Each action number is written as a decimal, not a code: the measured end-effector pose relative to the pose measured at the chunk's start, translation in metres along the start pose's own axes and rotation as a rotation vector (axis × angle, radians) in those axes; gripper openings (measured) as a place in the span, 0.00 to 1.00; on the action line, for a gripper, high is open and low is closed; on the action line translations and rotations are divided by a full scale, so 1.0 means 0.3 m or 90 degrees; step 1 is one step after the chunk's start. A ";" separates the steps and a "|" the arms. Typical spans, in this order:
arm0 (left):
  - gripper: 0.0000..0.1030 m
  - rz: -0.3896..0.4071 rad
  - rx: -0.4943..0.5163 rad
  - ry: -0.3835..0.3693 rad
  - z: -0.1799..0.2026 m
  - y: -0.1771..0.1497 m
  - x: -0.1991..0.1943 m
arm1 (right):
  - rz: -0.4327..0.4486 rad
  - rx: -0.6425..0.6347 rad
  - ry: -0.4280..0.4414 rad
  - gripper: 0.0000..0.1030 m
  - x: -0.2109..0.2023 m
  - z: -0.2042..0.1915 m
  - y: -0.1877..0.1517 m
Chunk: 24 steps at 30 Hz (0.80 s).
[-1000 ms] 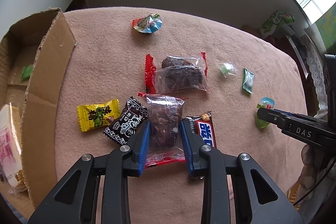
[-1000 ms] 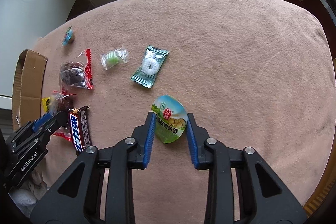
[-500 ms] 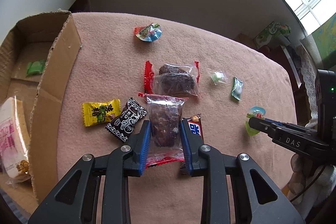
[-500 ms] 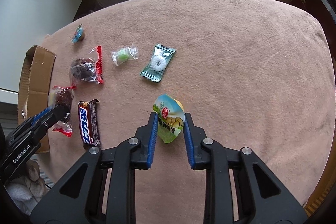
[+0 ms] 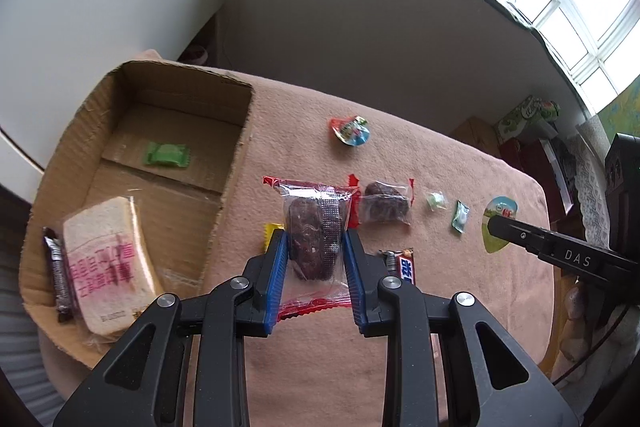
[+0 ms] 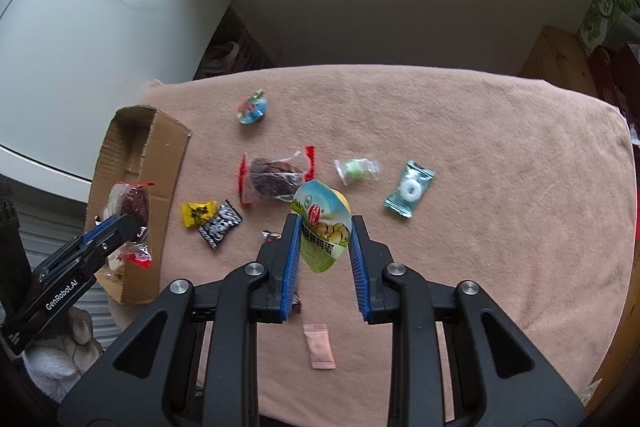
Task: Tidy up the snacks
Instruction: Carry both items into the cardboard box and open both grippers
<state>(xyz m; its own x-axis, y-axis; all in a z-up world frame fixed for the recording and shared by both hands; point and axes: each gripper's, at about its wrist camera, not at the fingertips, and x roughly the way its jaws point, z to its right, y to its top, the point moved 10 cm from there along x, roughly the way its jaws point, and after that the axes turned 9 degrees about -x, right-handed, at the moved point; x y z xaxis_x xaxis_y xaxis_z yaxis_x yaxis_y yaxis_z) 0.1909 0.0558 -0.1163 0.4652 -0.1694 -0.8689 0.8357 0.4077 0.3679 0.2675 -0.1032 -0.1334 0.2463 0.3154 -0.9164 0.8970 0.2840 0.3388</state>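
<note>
Snacks lifted for boxing: your left gripper (image 5: 314, 253) clamps the date packet (image 5: 316, 227), your right gripper (image 6: 325, 241) clamps the egg pouch (image 6: 323, 227). Cardboard box (image 5: 168, 95) sits left, likely the drop spot.

cardboard box (image 5: 132, 155) open-topped, sandwich pack (image 5: 106, 263) filling near end, far end bare

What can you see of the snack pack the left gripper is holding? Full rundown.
The clear snack pack is a transparent plastic pouch with red crimped ends, holding a dark brown, wrinkled lump, possibly dried fruit. The left gripper is shut on it, blue pads pressing both long sides. It stands roughly upright, lifted off the pink cloth. In the right wrist view it hangs over the cardboard box wall. Nothing but the pads visibly touches it.
</note>
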 end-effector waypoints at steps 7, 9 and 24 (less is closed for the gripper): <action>0.26 0.028 -0.041 0.031 -0.149 0.040 -0.058 | 0.010 -0.077 0.038 0.24 0.040 -0.246 0.121; 0.26 0.034 -0.051 0.040 -0.192 0.051 -0.070 | 0.010 -0.097 0.048 0.24 0.064 -0.315 0.155; 0.26 0.050 -0.090 0.090 -0.426 0.136 -0.068 | -0.012 -0.194 0.096 0.24 0.234 -0.688 0.280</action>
<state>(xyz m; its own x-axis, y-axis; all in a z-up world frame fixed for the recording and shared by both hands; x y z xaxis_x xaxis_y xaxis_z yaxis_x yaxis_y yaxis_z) 0.1783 0.1907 -0.1257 0.4736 -0.0077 -0.8807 0.7442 0.5382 0.3955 0.2845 0.1298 -0.1252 0.1531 0.4316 -0.8890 0.7438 0.5420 0.3912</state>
